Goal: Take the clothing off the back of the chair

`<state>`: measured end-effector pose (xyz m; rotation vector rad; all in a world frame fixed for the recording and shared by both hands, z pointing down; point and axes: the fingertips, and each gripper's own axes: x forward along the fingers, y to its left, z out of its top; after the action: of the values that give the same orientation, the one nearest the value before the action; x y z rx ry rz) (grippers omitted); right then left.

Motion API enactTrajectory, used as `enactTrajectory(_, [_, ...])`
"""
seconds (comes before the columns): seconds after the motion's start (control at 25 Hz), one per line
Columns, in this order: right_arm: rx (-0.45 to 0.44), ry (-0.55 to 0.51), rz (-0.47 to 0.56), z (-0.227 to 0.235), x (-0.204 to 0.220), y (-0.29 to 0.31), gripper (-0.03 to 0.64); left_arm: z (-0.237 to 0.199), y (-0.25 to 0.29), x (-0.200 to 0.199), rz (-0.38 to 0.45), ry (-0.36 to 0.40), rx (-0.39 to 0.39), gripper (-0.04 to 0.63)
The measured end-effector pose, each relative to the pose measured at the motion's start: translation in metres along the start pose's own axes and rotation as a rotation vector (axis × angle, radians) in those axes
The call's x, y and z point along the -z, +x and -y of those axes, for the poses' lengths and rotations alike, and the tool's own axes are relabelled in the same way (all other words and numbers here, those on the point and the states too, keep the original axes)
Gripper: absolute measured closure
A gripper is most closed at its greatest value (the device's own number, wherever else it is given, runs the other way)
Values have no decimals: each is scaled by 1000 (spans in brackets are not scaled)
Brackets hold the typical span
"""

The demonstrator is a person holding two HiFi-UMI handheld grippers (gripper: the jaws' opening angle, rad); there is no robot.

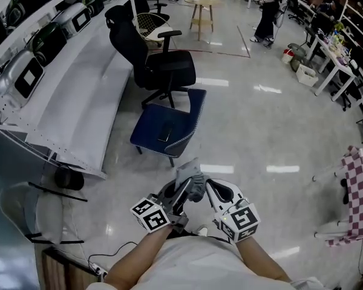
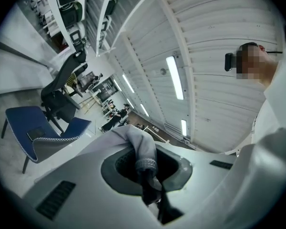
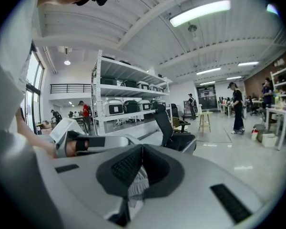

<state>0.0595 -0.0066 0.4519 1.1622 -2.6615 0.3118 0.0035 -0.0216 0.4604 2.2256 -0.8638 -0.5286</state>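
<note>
1. The grey clothing (image 1: 190, 183) is off the blue chair (image 1: 148, 128). It hangs in the air on the person's side of the chair, clear of the seat and back.
2. There are two grippers, and both hold this one garment. The left gripper (image 1: 180, 197) and the right gripper (image 1: 213, 189) sit side by side, each with its fingers clamped together on the cloth.
3. The blue chair's seat carries one dark flat item (image 1: 165, 133), possibly a phone; it is too small to be sure.
4. One black office chair (image 1: 163, 68) stands just beyond the blue chair.
5. Only the left gripper view shows the garment's ribbed cuff (image 2: 146, 164) hanging between the fingers.
6. The right gripper view shows the black chair but not the blue one.
7. Only the head view shows a checked cloth (image 1: 360, 192), well to the right of the blue chair.
</note>
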Motion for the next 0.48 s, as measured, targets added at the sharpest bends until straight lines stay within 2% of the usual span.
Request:
enactTrajectory(0.2, [-61, 34, 8, -1, 16, -19, 600, 20, -14, 25, 37, 3, -31, 558])
enactTrajectory(0.48, [-139, 59, -11, -26, 38, -24, 600, 34, -49, 49, 28, 2, -98, 558])
